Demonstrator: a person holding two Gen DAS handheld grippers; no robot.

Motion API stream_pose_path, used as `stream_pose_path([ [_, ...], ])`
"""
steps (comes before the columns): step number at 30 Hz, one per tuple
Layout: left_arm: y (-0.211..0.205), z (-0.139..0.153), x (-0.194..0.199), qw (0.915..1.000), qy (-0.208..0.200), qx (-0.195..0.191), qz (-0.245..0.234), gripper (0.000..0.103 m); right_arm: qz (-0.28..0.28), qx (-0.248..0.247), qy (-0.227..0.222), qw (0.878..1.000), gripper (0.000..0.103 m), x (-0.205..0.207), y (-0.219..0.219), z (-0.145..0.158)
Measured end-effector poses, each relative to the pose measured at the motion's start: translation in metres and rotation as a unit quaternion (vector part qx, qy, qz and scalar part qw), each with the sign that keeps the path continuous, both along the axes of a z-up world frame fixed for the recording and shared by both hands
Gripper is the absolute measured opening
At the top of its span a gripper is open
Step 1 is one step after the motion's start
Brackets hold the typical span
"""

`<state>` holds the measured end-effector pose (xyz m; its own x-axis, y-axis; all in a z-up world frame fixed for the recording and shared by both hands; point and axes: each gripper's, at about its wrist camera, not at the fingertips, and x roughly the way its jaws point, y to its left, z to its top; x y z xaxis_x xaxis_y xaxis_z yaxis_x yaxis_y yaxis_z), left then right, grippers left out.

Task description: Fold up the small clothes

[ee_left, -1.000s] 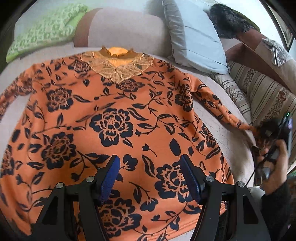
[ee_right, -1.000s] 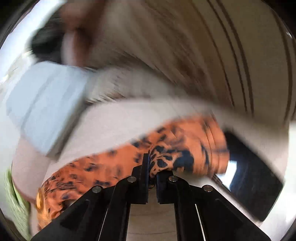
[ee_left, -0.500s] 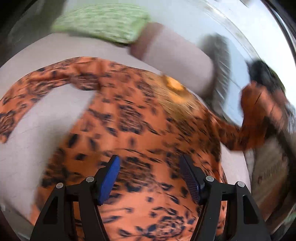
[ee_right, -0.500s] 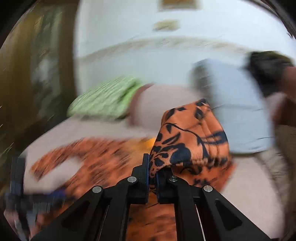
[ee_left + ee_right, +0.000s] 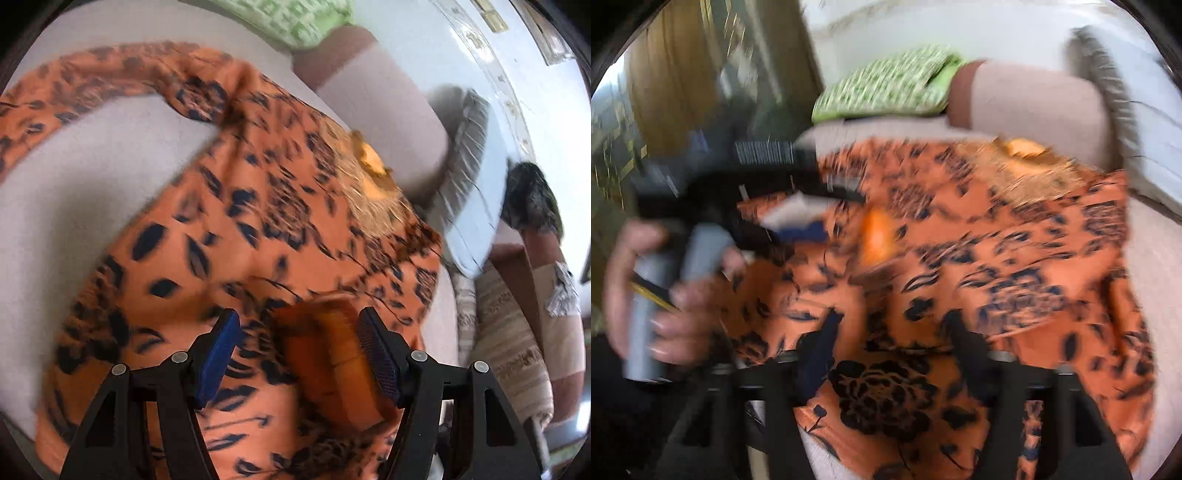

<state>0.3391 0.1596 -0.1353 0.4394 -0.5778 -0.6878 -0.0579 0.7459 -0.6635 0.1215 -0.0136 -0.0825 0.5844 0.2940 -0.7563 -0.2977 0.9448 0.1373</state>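
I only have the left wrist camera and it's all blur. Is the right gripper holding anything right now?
Observer: No. The right gripper is open, with nothing between its fingers, above the orange floral top.
Operator: What does its camera see off to the side?
Observer: Your left hand, wrapped around the grey handle of the left gripper, at the left of the right wrist view.
Operator: And behind that hand?
Observer: A brown wooden panel. It is too blurred to tell whether it is a door or a wardrobe.
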Motion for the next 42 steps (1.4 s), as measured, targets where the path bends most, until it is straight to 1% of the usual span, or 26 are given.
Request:
stream_pose_path([
  [2, -0.006, 0.000, 0.004, 0.9999, -0.004, 0.005, -0.010, 0.067, -0.025, 0.017, -0.008, 0.999, 0.069, -0.002, -0.023, 0.018],
  [4, -0.014, 0.001, 0.006, 0.9986, -0.006, 0.050, -0.016, 0.067, -0.062, 0.008, -0.002, 0.998, 0.069, 0.006, -0.042, 0.025],
  [6, -0.020, -0.008, 0.008, 0.9938, 0.016, 0.108, -0.020, 0.067, -0.112, 0.004, 0.009, 0.994, 0.069, 0.021, -0.065, 0.025],
  [8, -0.024, -0.022, 0.009, 0.9897, 0.048, 0.133, -0.024, 0.063, -0.157, 0.027, 0.028, 0.987, 0.067, 0.043, -0.090, 0.024],
  [9, -0.024, -0.029, 0.009, 0.9894, 0.062, 0.129, -0.026, 0.060, -0.182, 0.046, 0.038, 0.981, 0.067, 0.053, -0.106, 0.020],
  [10, -0.026, -0.032, 0.009, 0.9894, 0.066, 0.127, -0.021, 0.050, -0.201, 0.059, 0.046, 0.977, 0.065, 0.063, -0.119, 0.017],
  [11, -0.026, -0.031, 0.008, 0.9893, 0.058, 0.133, -0.016, 0.032, -0.220, 0.069, 0.056, 0.971, 0.063, 0.073, -0.130, 0.014],
  [13, -0.028, -0.025, 0.008, 0.9899, 0.045, 0.133, -0.018, 0.009, -0.250, 0.083, 0.071, 0.962, 0.052, 0.098, -0.150, 0.009],
  [15, -0.026, -0.019, 0.002, 0.9903, 0.044, 0.130, -0.020, 0.005, -0.268, 0.076, 0.067, 0.958, 0.052, 0.122, -0.163, 0.012],
  [17, -0.026, -0.009, -0.010, 0.9925, 0.027, 0.118, -0.014, 0.004, -0.291, 0.062, 0.061, 0.953, 0.055, 0.150, -0.177, 0.020],
  [19, -0.024, -0.002, -0.018, 0.9922, 0.019, 0.122, -0.015, 0.004, -0.310, 0.058, 0.065, 0.947, 0.055, 0.181, -0.192, 0.031],
  [20, -0.021, -0.004, -0.021, 0.9929, 0.025, 0.115, -0.018, 0.004, -0.315, 0.042, 0.073, 0.945, 0.055, 0.203, -0.199, 0.035],
  [23, -0.020, -0.009, -0.023, 0.9934, 0.043, 0.102, -0.028, 0.004, -0.328, -0.004, 0.095, 0.940, 0.054, 0.250, -0.213, 0.024],
  [26, -0.014, -0.005, -0.022, 0.9942, 0.045, 0.093, -0.031, 0.004, -0.335, -0.026, 0.133, 0.932, 0.044, 0.289, -0.224, -0.006],
  [27, -0.012, -0.002, -0.021, 0.9944, 0.043, 0.091, -0.033, 0.004, -0.334, -0.037, 0.148, 0.930, 0.018, 0.301, -0.225, -0.019],
  [28, -0.010, 0.001, -0.022, 0.9948, 0.039, 0.088, -0.033, 0.004, -0.342, -0.047, 0.157, 0.925, 0.007, 0.307, -0.227, -0.026],
  [29, -0.005, 0.005, -0.026, 0.9954, 0.032, 0.085, -0.032, 0.004, -0.353, -0.046, 0.154, 0.922, 0.007, 0.308, -0.228, -0.025],
  [31, 0.004, 0.012, -0.034, 0.9946, 0.012, 0.101, -0.024, 0.004, -0.344, -0.030, 0.115, 0.931, 0.007, 0.306, -0.218, -0.005],
  [33, 0.010, 0.009, -0.040, 0.9936, 0.012, 0.111, -0.019, 0.004, -0.322, -0.051, 0.087, 0.941, 0.007, 0.310, -0.194, 0.008],
  [35, 0.015, -0.005, -0.041, 0.9922, 0.029, 0.121, 0.003, 0.004, -0.296, -0.061, 0.099, 0.948, 0.007, 0.322, -0.173, -0.002],
  [36, 0.015, -0.013, -0.039, 0.9904, 0.044, 0.131, 0.009, 0.004, -0.276, -0.066, 0.114, 0.952, 0.015, 0.331, -0.164, -0.014],
  [37, 0.013, -0.024, -0.034, 0.9892, 0.066, 0.131, -0.004, 0.004, -0.252, -0.075, 0.132, 0.956, 0.018, 0.338, -0.155, -0.029],
  [39, 0.014, -0.030, -0.030, 0.9908, 0.075, 0.113, -0.008, 0.005, -0.232, -0.092, 0.160, 0.955, 0.020, 0.341, -0.147, -0.052],
  [40, 0.016, -0.028, -0.031, 0.9921, 0.068, 0.105, -0.004, 0.007, -0.235, -0.068, 0.156, 0.957, 0.023, 0.333, -0.150, -0.048],
  [41, 0.017, -0.027, -0.031, 0.9927, 0.064, 0.103, -0.004, 0.010, -0.233, -0.029, 0.141, 0.962, 0.022, 0.320, -0.153, -0.039],
  [42, 0.018, -0.026, -0.031, 0.9927, 0.061, 0.104, -0.003, 0.010, -0.230, 0.001, 0.119, 0.966, 0.027, 0.299, -0.157, -0.025],
])
